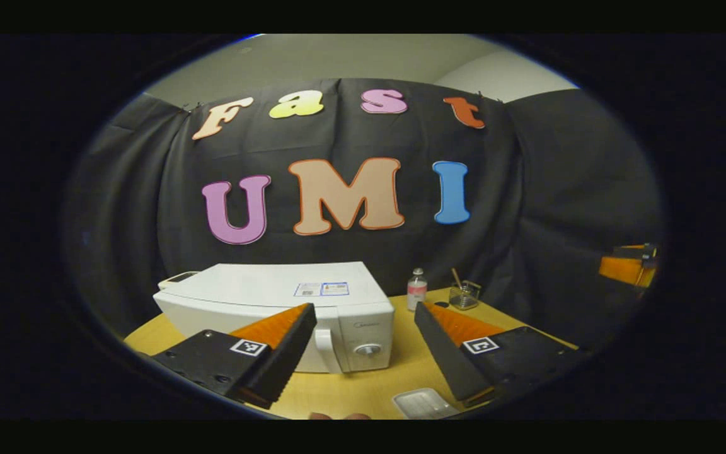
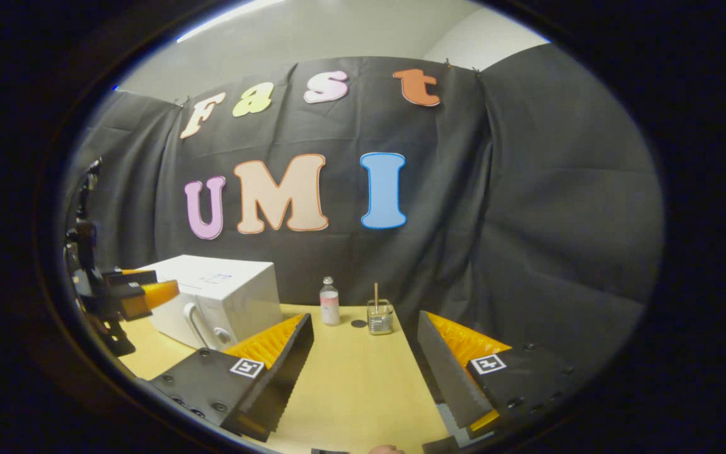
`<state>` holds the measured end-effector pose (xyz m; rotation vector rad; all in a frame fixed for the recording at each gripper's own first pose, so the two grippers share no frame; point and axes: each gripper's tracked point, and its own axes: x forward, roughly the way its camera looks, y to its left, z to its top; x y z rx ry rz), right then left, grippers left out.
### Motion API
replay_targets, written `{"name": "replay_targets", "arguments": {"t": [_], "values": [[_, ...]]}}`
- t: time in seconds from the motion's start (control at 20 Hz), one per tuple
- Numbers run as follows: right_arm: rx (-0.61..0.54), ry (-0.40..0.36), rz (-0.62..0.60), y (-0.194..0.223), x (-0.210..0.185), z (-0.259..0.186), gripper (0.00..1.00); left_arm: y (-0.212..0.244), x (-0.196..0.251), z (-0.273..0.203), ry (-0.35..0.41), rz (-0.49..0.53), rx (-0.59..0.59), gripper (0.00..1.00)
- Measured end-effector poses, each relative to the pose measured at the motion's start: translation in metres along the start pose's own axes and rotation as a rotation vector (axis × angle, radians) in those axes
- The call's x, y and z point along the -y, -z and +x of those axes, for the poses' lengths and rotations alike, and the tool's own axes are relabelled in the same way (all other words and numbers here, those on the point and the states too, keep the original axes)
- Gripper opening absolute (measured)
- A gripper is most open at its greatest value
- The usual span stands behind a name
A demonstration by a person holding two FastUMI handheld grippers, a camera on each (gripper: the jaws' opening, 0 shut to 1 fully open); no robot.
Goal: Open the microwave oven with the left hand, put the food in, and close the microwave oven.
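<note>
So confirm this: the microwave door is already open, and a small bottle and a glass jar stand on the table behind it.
Not quite. The microwave door is shut, as the left gripper view shows. The small bottle and glass jar do stand on the table behind it.

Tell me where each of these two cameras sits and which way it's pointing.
Left gripper view: rides the left tool, open, facing the closed microwave; a white tray lies on the table near its right finger.
Right gripper view: rides the right tool, open, facing the table's bare middle and the black cloth; the left tool sits at its left edge.
Shared: microwave, small bottle, glass jar, table.
</note>
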<state>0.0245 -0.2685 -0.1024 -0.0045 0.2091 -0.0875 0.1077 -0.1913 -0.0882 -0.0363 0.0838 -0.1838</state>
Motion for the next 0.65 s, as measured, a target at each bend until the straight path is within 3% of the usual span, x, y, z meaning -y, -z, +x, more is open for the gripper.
{"name": "replay_targets", "arguments": {"t": [0.25,0.3,0.65], "values": [[0.011,-0.022,-0.018,-0.002,-0.005,-0.003,0.96,-0.017,-0.006,-0.02,-0.03,-0.039,0.022,0.95],[0.012,-0.033,-0.022,-0.002,-0.009,-0.003,1.0,-0.02,-0.014,-0.025,-0.044,-0.036,0.029,0.95],[0.021,-0.107,-0.034,-0.009,-0.06,0.004,0.97,-0.024,-0.082,-0.068,-0.164,-0.001,0.028,0.95]]}}
